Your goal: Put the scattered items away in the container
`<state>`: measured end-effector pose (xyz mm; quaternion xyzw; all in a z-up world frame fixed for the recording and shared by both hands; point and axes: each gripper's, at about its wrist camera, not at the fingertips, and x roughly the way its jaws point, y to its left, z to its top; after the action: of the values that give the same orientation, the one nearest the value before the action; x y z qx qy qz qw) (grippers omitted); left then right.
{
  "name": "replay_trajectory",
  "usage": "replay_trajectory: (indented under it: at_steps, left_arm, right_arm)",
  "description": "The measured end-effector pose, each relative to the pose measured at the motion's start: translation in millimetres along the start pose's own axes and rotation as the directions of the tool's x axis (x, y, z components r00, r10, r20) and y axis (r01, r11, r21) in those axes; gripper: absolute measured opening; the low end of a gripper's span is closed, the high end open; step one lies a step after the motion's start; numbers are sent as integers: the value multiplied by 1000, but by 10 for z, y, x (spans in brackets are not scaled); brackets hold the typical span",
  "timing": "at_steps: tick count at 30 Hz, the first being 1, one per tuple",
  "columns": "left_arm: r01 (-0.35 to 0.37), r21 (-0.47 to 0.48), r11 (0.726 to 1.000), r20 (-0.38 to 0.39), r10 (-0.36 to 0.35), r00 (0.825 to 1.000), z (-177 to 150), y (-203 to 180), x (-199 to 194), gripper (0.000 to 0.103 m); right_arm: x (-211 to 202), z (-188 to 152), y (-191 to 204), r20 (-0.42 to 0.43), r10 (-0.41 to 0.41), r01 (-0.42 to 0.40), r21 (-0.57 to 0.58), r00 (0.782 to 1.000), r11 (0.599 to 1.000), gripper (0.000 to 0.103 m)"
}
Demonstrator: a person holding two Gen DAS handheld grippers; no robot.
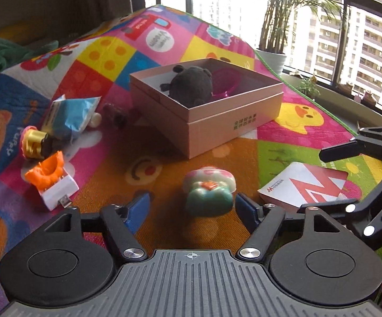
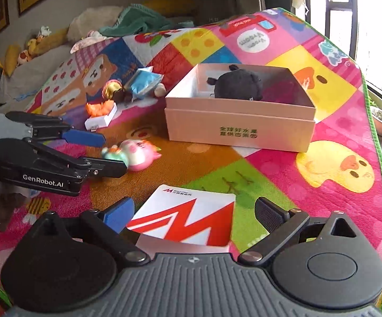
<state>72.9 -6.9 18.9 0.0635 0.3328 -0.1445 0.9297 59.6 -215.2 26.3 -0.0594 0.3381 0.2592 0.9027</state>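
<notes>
A pink cardboard box (image 1: 233, 129) (image 2: 240, 132) stands open on the play mat, with a black plush (image 1: 191, 84) (image 2: 237, 83) and a magenta item (image 1: 225, 80) inside. My left gripper (image 1: 192, 206) (image 2: 113, 154) is open, its fingers either side of a pastel squishy toy (image 1: 208, 191) (image 2: 136, 155) lying on the mat. My right gripper (image 2: 195, 215) is open over a white and red card pack (image 2: 188, 220) (image 1: 304, 186), fingers on both sides of it.
At the left lie an orange toy on a white USB block (image 1: 51, 182) (image 2: 101, 115), a gold and pink toy (image 1: 33, 142), a blue packet (image 1: 69, 119) (image 2: 144, 83) and a small brown item (image 1: 115, 113). A potted plant (image 1: 273, 58) stands beyond the mat's far edge.
</notes>
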Motion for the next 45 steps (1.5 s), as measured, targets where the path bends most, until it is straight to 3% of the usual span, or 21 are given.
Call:
replay_trajectory:
  at_steps: [5,9,13,19,23,26,30,34,37,40,41,43,45]
  left_arm:
    - [11,-18,1000,25,-10,1000,-25,42,-87,95]
    - [23,-36,999,26,-22,999,-57,57,-113,95]
    - [25,-44,999,21,-24,999,-67,65,-119,96]
    - [35,-35,999,34,-34,999,-51,36,-193,97]
    - [40,-20,999,34,-39,999,-47,-30,-208,98]
    - [70,-21,997,40,-70,997,-39,-69,-239,98]
    - [193,-96,976,54,-189,981,19,-56,-289,98]
    - [190,-84,978,52,-186,981,131,-190,-232,99]
    - [271,-52,961,38,-269,962,236,-377,-149,99]
    - [409,-27,912,-28,-409,912,277,-626,20,99]
    - [422,3,906,-52,-422,905,265,-737,72,99]
    - [416,81,906,-95,-408,908,208,-937,146,98]
    - [397,149,906,-137,-378,915,95,-1111,215,88]
  right_arm:
    - [226,-61,26,-38,-30,30,-7,999,1000,103]
    - [139,-112,81,-18,-20,19,-57,1000,998,84]
    - [38,-156,95,9,-43,43,-75,999,996,83]
    - [-269,-120,58,120,-88,99,-88,989,991,78]
    - [-344,-122,-17,139,-98,108,-69,985,992,78]
    - [-381,-149,-108,130,-73,76,-17,989,997,78]
    - [-470,-204,-250,92,-12,6,63,996,998,80]
    - [-592,-371,-396,38,53,-58,137,998,989,88]
    - [-859,-516,-497,70,63,-73,164,996,984,90]
    - [-1062,-638,-644,98,34,-57,247,995,967,90]
    - [-1101,-678,-710,100,15,-44,288,995,957,88]
    - [-1125,-728,-830,84,-15,-17,363,996,932,71]
    - [-1096,-753,-943,53,-17,-8,434,998,901,58]
